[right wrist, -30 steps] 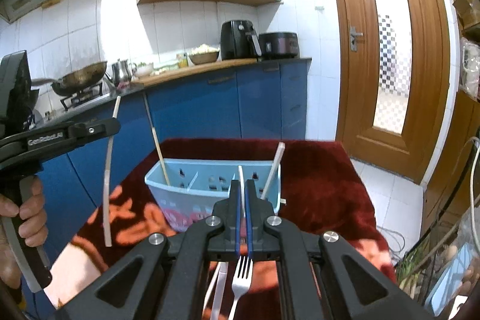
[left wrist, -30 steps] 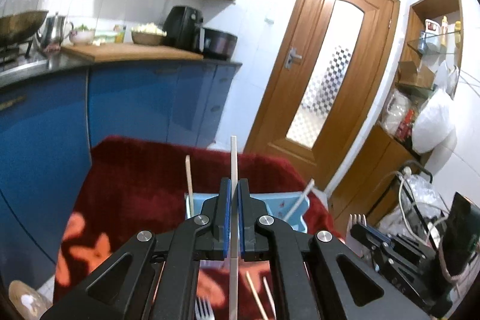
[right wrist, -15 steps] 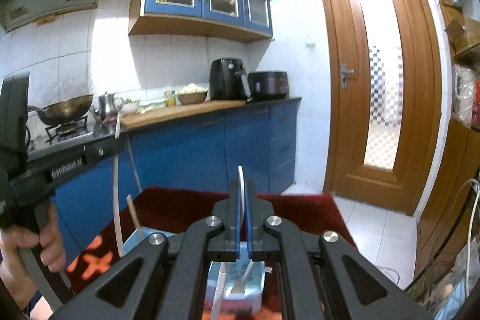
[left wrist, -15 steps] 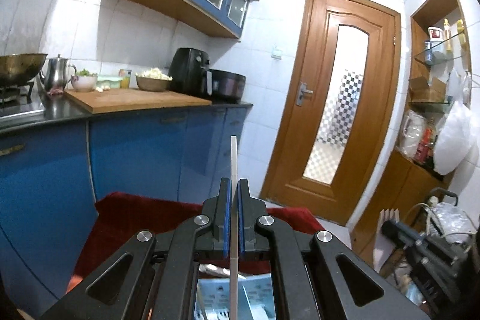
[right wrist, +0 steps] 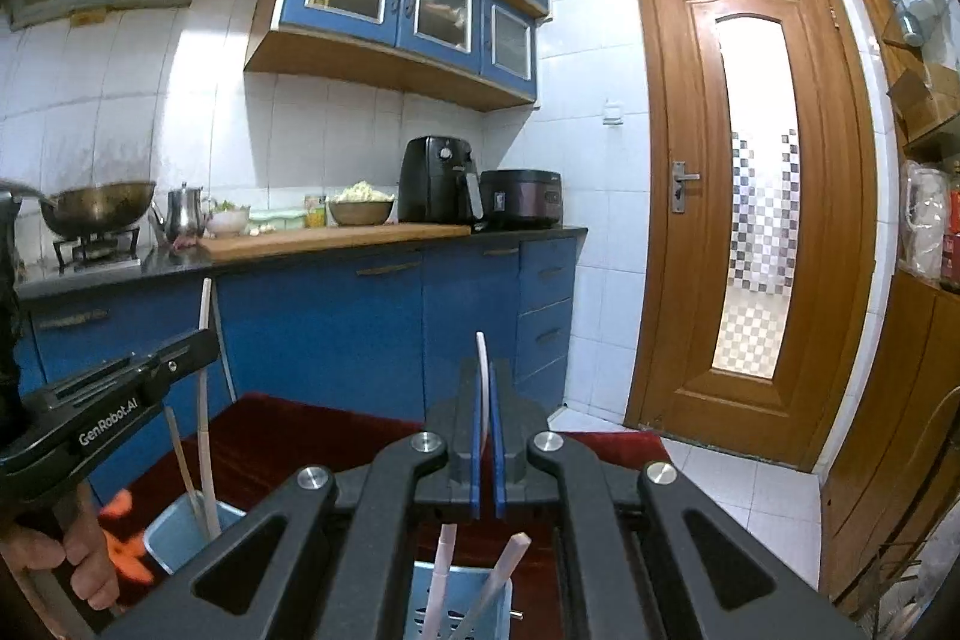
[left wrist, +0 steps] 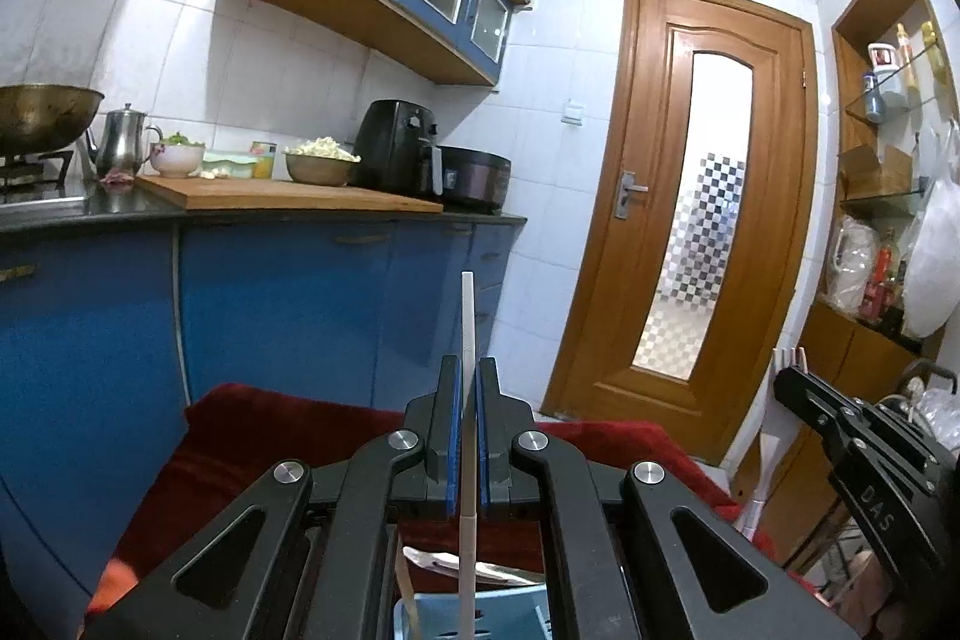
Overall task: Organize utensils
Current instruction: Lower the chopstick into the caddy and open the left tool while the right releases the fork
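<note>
My left gripper (left wrist: 467, 388) is shut on a white chopstick (left wrist: 467, 316) that points up and runs down into the light blue utensil basket (left wrist: 444, 619) below. My right gripper (right wrist: 485, 388) is shut on a fork handle (right wrist: 480, 358); the fork head is hidden under the jaws. The basket (right wrist: 462, 604) sits below it with pale utensil handles (right wrist: 501, 568) standing in it. In the right wrist view the left gripper (right wrist: 114, 400) is at the left, its chopstick (right wrist: 204, 400) reaching into the basket's left corner (right wrist: 174, 538).
The basket rests on a dark red cloth (left wrist: 270, 436) over the table. Blue kitchen cabinets (right wrist: 336, 322) with a countertop, air fryer (right wrist: 438, 181) and wok stand behind. A wooden door (right wrist: 756, 196) is at right. The right gripper (left wrist: 864, 466) shows in the left wrist view.
Both grippers have risen and tilted upward above the basket. The table and loose utensils have dropped out of view; the fork head no longer shows.
</note>
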`<state>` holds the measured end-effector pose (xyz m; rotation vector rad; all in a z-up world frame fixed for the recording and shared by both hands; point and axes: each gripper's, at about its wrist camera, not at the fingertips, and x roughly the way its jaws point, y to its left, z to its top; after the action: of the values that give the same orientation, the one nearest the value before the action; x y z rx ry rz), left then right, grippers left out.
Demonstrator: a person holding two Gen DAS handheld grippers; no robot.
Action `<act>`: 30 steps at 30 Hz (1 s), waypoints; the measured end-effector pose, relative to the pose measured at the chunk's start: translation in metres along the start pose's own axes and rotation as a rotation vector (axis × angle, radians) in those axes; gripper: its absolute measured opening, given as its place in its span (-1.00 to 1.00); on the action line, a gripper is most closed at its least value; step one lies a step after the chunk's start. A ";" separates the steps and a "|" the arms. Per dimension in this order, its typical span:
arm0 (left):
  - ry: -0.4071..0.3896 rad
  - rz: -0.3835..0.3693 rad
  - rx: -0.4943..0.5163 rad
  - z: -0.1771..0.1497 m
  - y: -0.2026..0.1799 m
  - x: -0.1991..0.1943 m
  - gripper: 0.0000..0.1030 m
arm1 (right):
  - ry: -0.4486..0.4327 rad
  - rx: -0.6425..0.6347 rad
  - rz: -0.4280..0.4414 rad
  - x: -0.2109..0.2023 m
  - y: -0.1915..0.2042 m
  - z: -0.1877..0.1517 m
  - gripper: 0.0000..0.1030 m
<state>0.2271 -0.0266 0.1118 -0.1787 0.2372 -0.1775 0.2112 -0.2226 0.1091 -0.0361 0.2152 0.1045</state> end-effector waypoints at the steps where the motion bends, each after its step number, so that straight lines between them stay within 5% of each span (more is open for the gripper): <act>1: 0.002 -0.001 0.005 -0.004 0.000 0.001 -0.93 | 0.010 -0.002 0.006 0.002 0.001 -0.004 -0.92; 8: 0.059 -0.014 0.027 -0.023 0.000 0.003 -0.92 | 0.098 0.018 0.070 0.009 0.004 -0.025 -0.89; 12: 0.096 -0.029 0.007 -0.027 0.003 -0.002 -0.74 | 0.107 0.056 0.103 0.002 0.000 -0.028 -0.55; 15: 0.118 -0.037 -0.008 -0.028 0.004 -0.007 -0.59 | 0.101 0.076 0.111 -0.007 -0.002 -0.026 -0.54; 30: 0.150 -0.059 -0.005 -0.019 0.001 -0.057 -0.58 | 0.107 0.137 0.136 -0.067 -0.011 -0.016 -0.51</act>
<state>0.1678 -0.0171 0.1059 -0.1780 0.3820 -0.2488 0.1435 -0.2409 0.1081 0.1098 0.3314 0.2236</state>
